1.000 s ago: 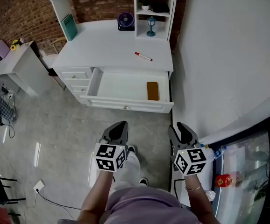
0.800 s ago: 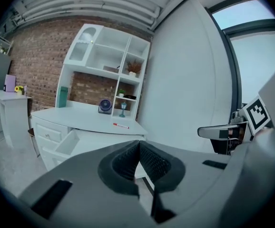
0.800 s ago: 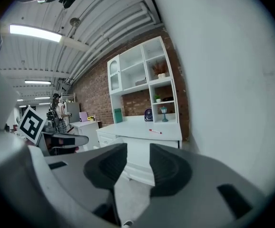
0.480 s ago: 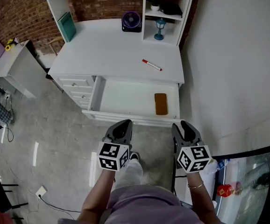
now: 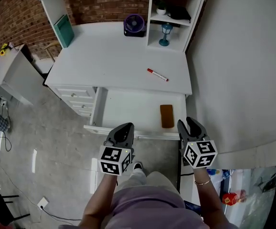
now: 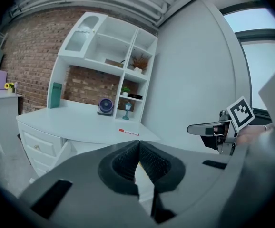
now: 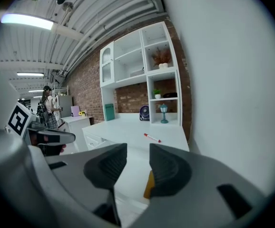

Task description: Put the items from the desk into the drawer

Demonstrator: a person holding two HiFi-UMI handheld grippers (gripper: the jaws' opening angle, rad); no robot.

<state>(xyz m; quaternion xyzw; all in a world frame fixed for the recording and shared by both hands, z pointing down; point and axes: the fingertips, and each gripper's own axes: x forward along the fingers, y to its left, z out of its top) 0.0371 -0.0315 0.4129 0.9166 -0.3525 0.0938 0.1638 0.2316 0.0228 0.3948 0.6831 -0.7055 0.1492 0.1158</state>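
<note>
A red marker (image 5: 157,74) lies on the white desk (image 5: 104,61), right of centre; it also shows in the left gripper view as the marker (image 6: 128,132) and in the right gripper view as the marker (image 7: 152,137). The open drawer (image 5: 128,109) below holds a flat brown item (image 5: 166,116) at its right end, seen too as the brown item (image 7: 149,184). My left gripper (image 5: 123,128) hangs just in front of the drawer's front edge, shut and empty (image 6: 138,146). My right gripper (image 5: 189,124) sits near the drawer's right corner, open with nothing between its jaws (image 7: 138,151).
At the back of the desk stand a purple fan (image 5: 134,25), a small blue lamp (image 5: 165,34) in the shelf unit and a teal book (image 5: 62,30). Small drawers (image 5: 78,97) sit left of the open one. A white side table (image 5: 6,75) is at left, a wall at right.
The view has closed in on the desk. Both grippers now sit right at the drawer's front edge, having been farther back over the floor. Their jaws look unchanged.
</note>
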